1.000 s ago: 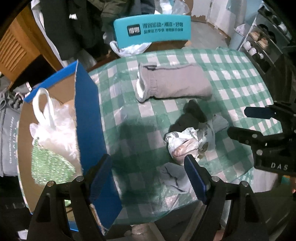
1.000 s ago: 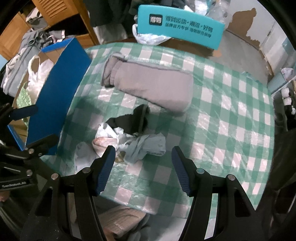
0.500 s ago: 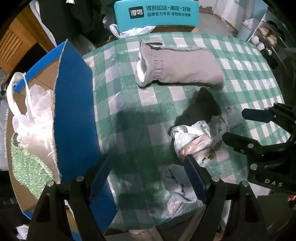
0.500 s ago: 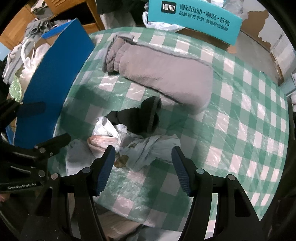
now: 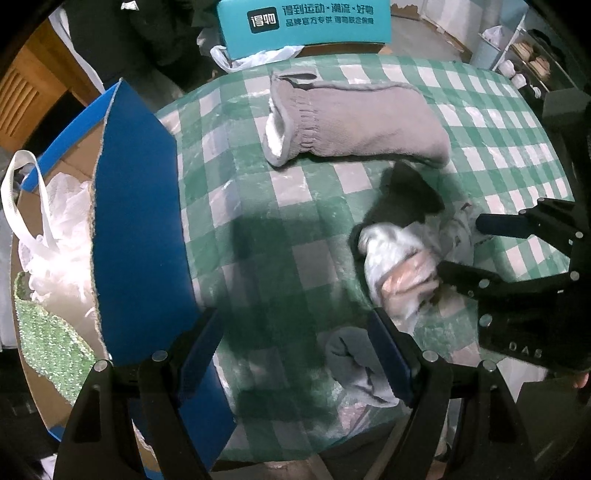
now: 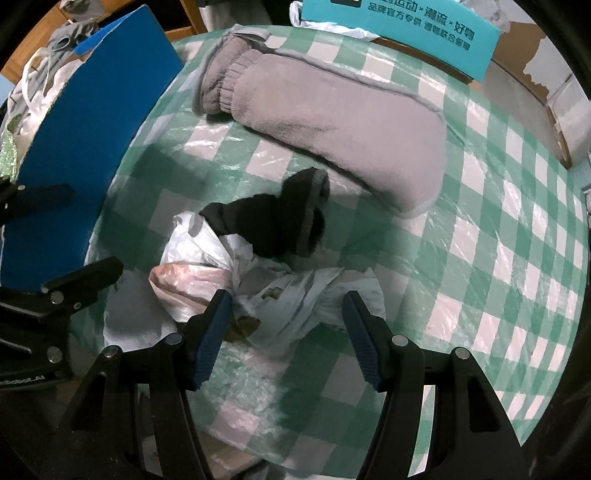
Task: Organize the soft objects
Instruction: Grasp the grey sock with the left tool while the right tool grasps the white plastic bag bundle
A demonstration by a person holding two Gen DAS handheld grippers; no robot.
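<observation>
My right gripper point(image 6: 284, 332) hangs with its blue-padded fingers point(image 6: 208, 336) spread wide and holding nothing, and straight ahead between them lies the crumpled pale grey-blue cloth point(image 6: 295, 299) on the green-checked table point(image 6: 498, 258). Just off my right gripper's left finger sits a bunched white plastic bag point(image 6: 184, 273) with something pinkish inside, touching the cloth. Past the cloth, further out from my fingertips, a black sock point(image 6: 273, 221) rests against the bag, and beyond that a long grey fleece mitt point(image 6: 332, 122) lies flat, its cuff turned towards the blue cardboard box point(image 6: 92, 122) far out to the left of my fingers. My left gripper point(image 5: 295, 343) is likewise spread apart and empty, above the near edge of the table. Its right finger point(image 5: 388, 354) overlaps a small grey rag point(image 5: 351, 362) in that view; whether it touches, I cannot tell. The open box stands just off my left finger there, holding a white bag point(image 5: 55, 236) and something green and glittery point(image 5: 48, 339). My right gripper shows at the right of that view, its fingers reaching over the bag. A teal box with printed lettering point(image 5: 306, 26) stands beyond the far edge of the table.
</observation>
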